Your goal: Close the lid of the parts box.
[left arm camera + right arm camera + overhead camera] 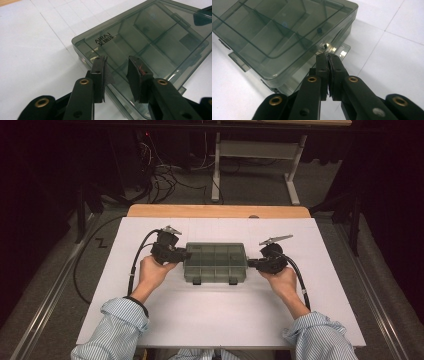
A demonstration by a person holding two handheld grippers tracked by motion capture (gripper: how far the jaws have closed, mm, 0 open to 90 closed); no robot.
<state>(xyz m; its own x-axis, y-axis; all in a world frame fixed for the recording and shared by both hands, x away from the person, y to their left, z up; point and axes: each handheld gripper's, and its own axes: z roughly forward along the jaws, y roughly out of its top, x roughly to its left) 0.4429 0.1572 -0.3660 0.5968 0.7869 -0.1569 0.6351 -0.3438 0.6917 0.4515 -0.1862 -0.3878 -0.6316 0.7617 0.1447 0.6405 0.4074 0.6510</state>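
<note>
A smoky see-through compartment box lies shut in the middle of the white table, with two latches on its near side. My left gripper is at the box's left end. In the left gripper view the box shows its dividers, and the left gripper is open, its fingers straddling the lid's edge without pinching it. My right gripper is at the box's right end. In the right gripper view the right gripper is shut, its tips at the clear tab that sticks out from the box.
A wooden strip runs along the table's far edge. Beyond it are floor cables and the white legs of another table. Bare white surface lies in front of the box and on both sides.
</note>
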